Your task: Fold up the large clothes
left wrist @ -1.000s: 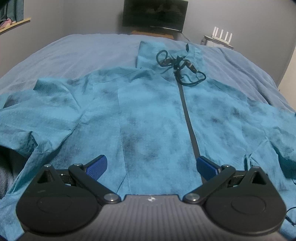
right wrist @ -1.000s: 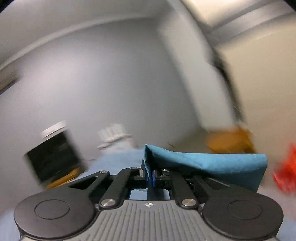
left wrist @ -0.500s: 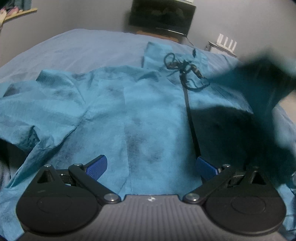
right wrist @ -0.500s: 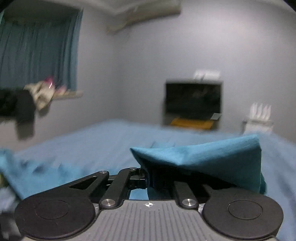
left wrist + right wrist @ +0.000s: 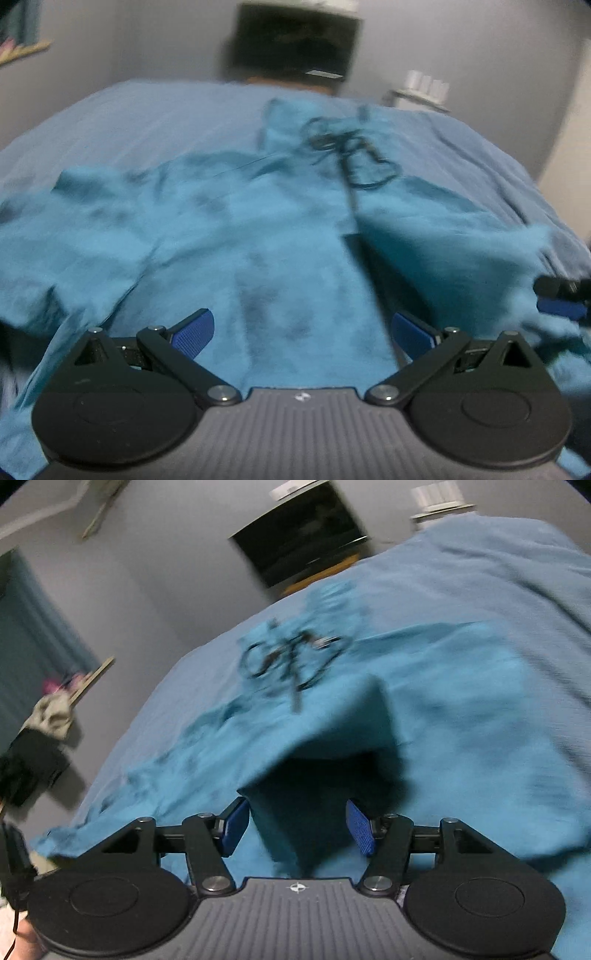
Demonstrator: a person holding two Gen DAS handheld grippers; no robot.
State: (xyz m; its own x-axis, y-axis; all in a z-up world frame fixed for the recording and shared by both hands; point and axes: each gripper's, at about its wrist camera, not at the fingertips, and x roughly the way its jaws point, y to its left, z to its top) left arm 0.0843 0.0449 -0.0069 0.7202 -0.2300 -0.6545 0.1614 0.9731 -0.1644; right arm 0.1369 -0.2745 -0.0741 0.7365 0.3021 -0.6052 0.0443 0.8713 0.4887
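My worry is the flap I have just carried over: it stands as a hollow tent ahead of my right gripper (image 5: 297,825), not lying flat, and I judge it could slump back off the teal jacket (image 5: 258,236) or land crooked, spoiling the fold line. The drawcord (image 5: 291,661), looped loosely on the cloth well ahead of the fingers, could also get trapped under the fold and leave a lump. Both views are smeared by motion, so I cannot read the fabric edges finely.

The right gripper's jaws have just been opening and now stand about half apart; the folded corner of the jacket sits between the blue pads (image 5: 360,827) but neither pad presses on it, so I have let it go. My left gripper (image 5: 301,330) hovers low over the jacket's hem, jaws spread wide, nothing between them. The jacket lies spread across the blue bedspread (image 5: 147,110), directly ahead of both grippers, its zip running away from the left one.
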